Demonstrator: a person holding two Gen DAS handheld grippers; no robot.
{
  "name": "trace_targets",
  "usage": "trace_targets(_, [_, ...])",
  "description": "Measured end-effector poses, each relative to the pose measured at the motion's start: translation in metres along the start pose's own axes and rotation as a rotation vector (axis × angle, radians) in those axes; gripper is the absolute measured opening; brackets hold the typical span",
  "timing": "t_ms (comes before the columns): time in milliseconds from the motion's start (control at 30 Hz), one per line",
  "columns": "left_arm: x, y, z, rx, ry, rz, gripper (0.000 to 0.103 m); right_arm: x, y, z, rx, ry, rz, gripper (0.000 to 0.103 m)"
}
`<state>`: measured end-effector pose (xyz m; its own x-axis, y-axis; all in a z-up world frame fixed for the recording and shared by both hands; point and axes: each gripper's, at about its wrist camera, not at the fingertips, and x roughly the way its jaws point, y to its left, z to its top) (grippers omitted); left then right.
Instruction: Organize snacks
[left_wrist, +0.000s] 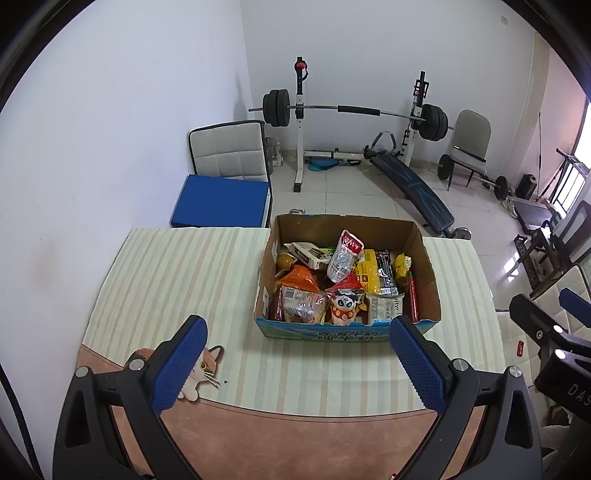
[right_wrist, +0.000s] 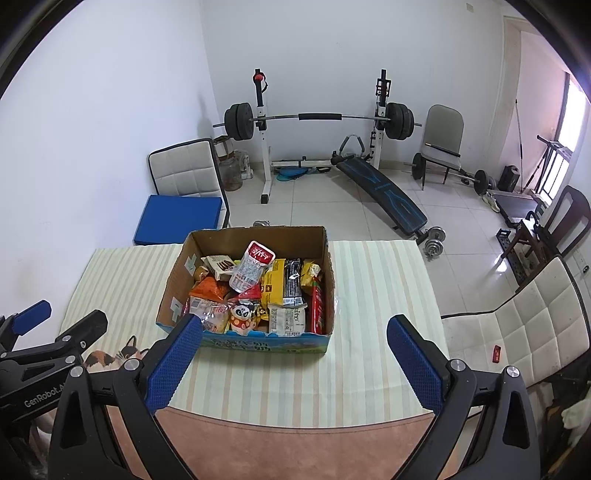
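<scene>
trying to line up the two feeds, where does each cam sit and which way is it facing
Left wrist: on the left gripper, looking forward over the table at the snack box; its open fingers and the right gripper's edge show.
Right wrist: on the right gripper, facing the same way, box left of centre; the left gripper shows.
Shared: box, striped cloth, barbell rack.
</scene>
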<state>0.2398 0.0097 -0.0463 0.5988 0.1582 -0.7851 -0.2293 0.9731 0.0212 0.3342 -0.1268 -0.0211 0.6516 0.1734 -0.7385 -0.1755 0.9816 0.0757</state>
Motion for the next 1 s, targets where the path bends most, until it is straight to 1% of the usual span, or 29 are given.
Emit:
trace_targets(333, [-0.0062, 0.0011, 0.0013, -0.01, -0.012, -0.002, 0.101, -0.004, -0.0006, -0.0006, -0.016, -0.009, 0.008, 0.102])
trace_targets(1000, [-0.0091, 0.0021, -0.0008, -0.005, -0.005, -0.002, 0.101, -0.0015, 0.0032, 0.0016, -0.023, 0.0, 0.016, 0.102])
